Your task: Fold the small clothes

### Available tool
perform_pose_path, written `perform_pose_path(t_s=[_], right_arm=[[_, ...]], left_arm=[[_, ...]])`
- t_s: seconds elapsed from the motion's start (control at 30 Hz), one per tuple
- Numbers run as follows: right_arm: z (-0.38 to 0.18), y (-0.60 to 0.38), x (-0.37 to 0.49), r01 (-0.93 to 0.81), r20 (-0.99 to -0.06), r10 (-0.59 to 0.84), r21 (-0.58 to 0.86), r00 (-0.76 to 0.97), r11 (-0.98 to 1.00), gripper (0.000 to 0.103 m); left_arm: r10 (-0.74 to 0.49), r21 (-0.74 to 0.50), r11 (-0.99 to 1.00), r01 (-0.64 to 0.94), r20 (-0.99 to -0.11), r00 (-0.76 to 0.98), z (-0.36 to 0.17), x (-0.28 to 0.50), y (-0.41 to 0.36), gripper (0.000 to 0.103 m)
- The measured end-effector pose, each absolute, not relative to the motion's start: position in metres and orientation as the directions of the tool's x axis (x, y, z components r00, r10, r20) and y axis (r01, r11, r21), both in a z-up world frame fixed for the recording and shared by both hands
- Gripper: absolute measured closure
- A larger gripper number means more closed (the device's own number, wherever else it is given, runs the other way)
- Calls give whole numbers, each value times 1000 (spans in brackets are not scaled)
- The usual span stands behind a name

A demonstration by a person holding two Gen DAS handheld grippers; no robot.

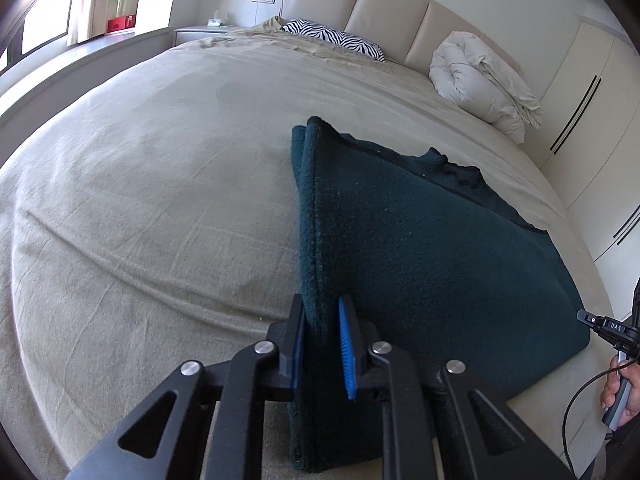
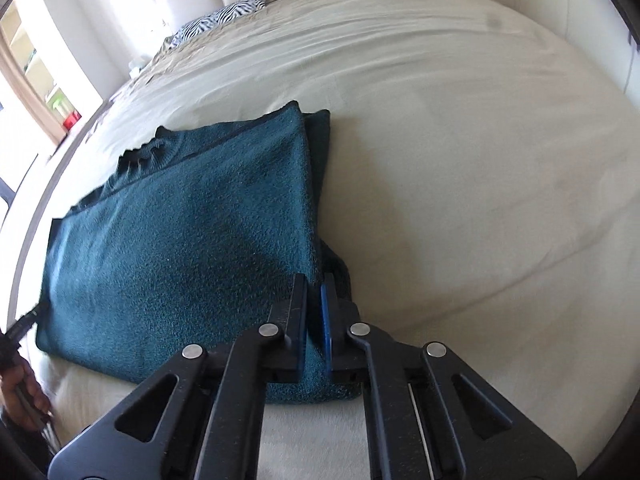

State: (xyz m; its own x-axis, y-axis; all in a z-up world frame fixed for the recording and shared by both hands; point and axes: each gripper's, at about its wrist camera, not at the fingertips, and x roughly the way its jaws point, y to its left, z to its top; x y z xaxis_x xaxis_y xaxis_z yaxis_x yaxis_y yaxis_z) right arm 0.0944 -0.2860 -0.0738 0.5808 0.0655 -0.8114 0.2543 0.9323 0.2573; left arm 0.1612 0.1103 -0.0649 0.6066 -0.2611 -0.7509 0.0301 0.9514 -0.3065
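A dark teal knitted sweater [image 1: 424, 248] lies on the beige bed sheet [image 1: 160, 184], folded over itself. My left gripper [image 1: 322, 304] is shut on the sweater's left folded edge, the cloth pinched between the blue pads. In the right wrist view the same sweater [image 2: 180, 240] spreads to the left, and my right gripper [image 2: 314, 280] is shut on its right edge near the front corner. The right gripper also shows at the far right edge of the left wrist view [image 1: 600, 326]. The sweater's ribbed collar [image 1: 456, 168] points toward the headboard.
A zebra-print pillow [image 1: 336, 38] and a rolled white duvet [image 1: 480, 84] lie at the head of the bed by the padded headboard [image 1: 384, 4]. White wardrobe doors [image 1: 592, 128] stand on the right. A window [image 2: 36, 80] is beyond the bed's far side.
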Motion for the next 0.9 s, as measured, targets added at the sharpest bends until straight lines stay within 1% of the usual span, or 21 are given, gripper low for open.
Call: perform_pose_path(t_s=[0.43, 0.67, 0.73, 0.77, 0.87, 0.9], right_arm=[[-81, -295, 75, 292, -799, 111, 340, 592, 894, 99], [-95, -310, 78, 297, -762, 190, 451, 619, 842, 98], [-95, -309, 81, 298, -769, 187, 442, 612, 846, 98], [-94, -308, 82, 297, -775, 181, 432, 606, 852, 98], [-86, -304, 80, 309, -789, 153, 401, 595, 862, 96], [-80, -305, 76, 327, -789, 128, 388, 600, 862, 92]], left_arm=[[-270, -302, 952, 46, -761, 589, -67, 163, 113, 88], [-273, -306, 951, 45, -761, 589, -70, 160, 114, 87], [-277, -314, 949, 41, -761, 587, -70, 159, 116, 87], [-278, -317, 948, 38, -760, 587, -69, 158, 116, 84], [-292, -350, 937, 21, -746, 598, -65, 154, 123, 81], [-288, -354, 935, 14, -737, 611, -60, 151, 126, 81]])
